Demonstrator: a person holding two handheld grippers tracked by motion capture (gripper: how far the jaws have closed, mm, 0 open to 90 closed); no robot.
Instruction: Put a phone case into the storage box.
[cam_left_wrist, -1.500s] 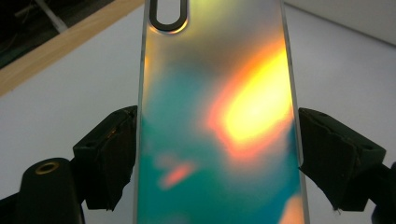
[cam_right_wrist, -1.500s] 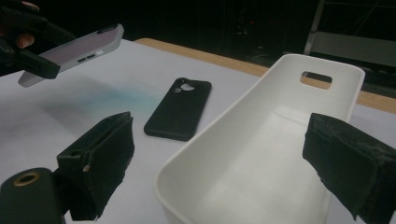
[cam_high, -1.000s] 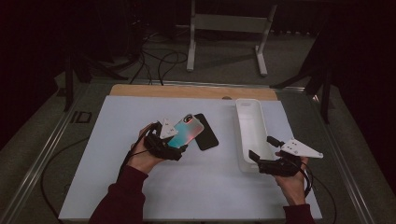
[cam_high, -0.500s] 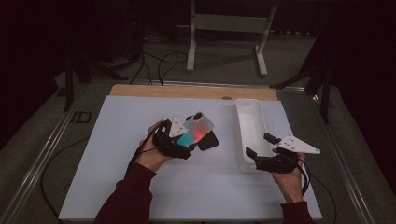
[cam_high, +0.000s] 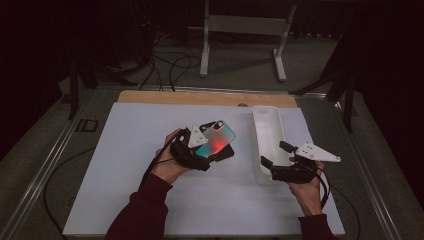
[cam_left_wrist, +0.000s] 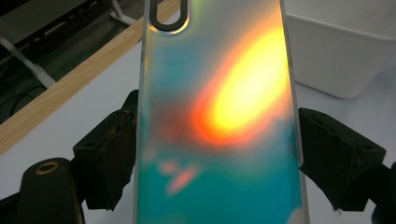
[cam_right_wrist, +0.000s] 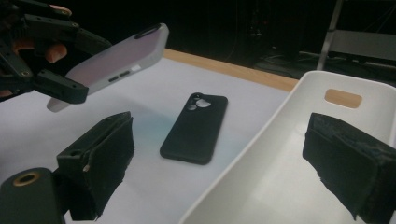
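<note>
— While my left gripper (cam_high: 200, 145) pinches the iridescent case (cam_high: 216, 138) by its long edges above the counter (cam_high: 125, 200), where's the tray?
— White tray (cam_high: 267, 135) lies to its right; my right gripper (cam_high: 275, 155) sits spread at the tray's near end.

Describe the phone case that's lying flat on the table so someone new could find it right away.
Start at the long white bin on the white table. Just left of it lies the black phone case, flat, camera cutout facing up. Unlike the iridescent teal-and-orange case held in the left gripper, it is plain matte black.
</note>
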